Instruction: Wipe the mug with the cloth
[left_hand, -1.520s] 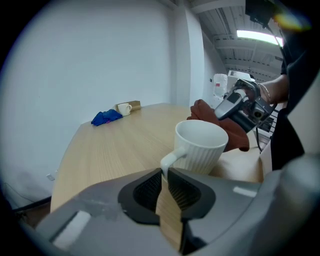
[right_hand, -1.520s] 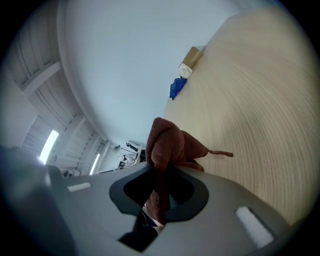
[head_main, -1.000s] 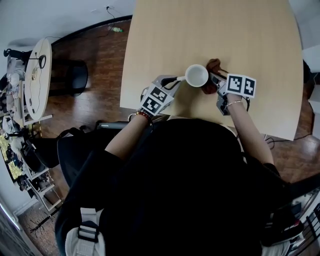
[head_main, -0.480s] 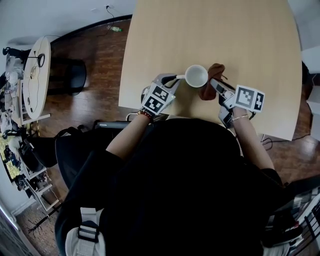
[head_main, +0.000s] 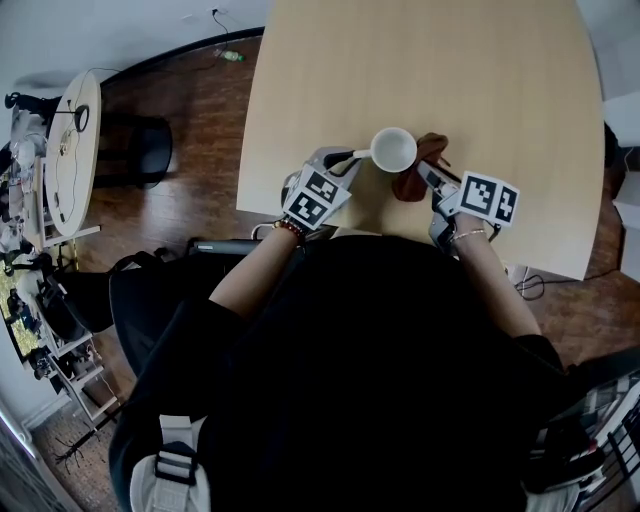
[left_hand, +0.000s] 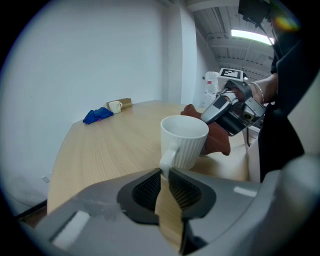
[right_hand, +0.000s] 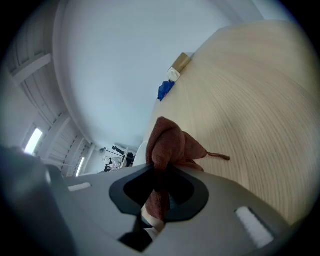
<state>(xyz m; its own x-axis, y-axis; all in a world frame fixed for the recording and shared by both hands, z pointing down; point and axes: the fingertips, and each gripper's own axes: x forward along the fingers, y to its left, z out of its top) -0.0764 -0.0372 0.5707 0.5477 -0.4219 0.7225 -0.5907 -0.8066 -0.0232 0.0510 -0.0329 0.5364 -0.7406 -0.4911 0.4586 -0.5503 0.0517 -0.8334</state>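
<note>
A white ribbed mug stands upright near the front edge of the light wooden table. My left gripper is shut on its handle; the jaws have just been opening slightly, with the handle still pinched at the tips. In the left gripper view the mug rises just beyond my left gripper. My right gripper is shut on a brown cloth, which lies against the mug's right side. The cloth bunches up out of my right gripper. The left gripper view shows the cloth behind the mug.
At the table's far end lie a blue cloth, a small mug and a box. On the wooden floor to the left stand a round side table and a black stool.
My right gripper has drawn back a little toward the person and rolled, taking the cloth with it along the mug's right side. The mug and left gripper have stayed put.
</note>
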